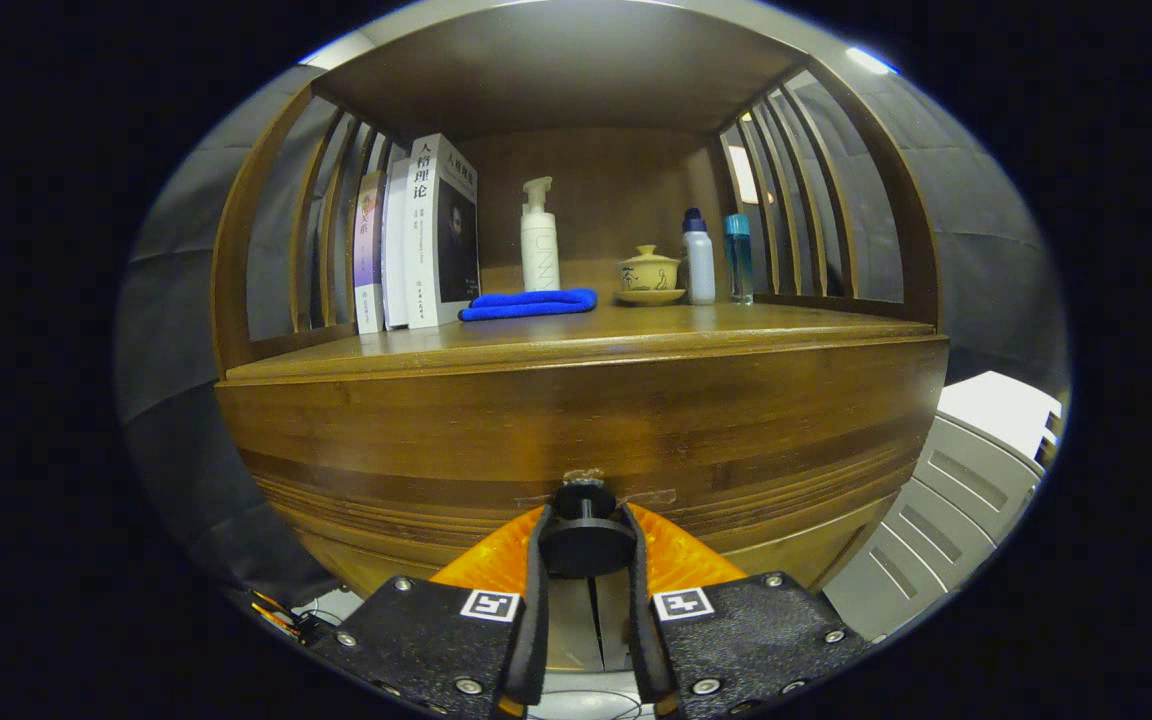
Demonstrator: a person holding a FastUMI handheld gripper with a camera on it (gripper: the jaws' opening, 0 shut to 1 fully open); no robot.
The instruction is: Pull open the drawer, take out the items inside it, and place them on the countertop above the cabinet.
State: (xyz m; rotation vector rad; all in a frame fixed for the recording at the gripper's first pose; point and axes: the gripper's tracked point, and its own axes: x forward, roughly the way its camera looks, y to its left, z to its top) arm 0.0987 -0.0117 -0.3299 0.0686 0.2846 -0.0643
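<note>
Gripper [586, 545]: fingers closed narrow on the knob [587, 540], one pressing each side of its round black disc.

Knob: black, on a short stem, fixed at the middle of the drawer [576, 440] front.

Drawer: brown wood with grooved lower edge, shut, flush under the countertop [736, 325]; contents hidden.

Countertop: wooden, inside a slatted cabinet [266, 210], carrying, from its front edge backward:

Cloth [530, 303]: blue, folded, lying left of centre.

Books [416, 235]: upright at the left side against the slats; the nearest spine carries Chinese characters, too small elsewhere to read.

Pump bottle [539, 240]: white, standing just behind the cloth; faint lettering, illegible.

Teacup [649, 273]: yellowish, lidded, on a saucer, right of centre, dark painted design.

White bottle [699, 258]: blue cap, just right of the teacup.

Blue bottle [738, 258]: translucent, beside the white bottle, near the right slats.
</note>
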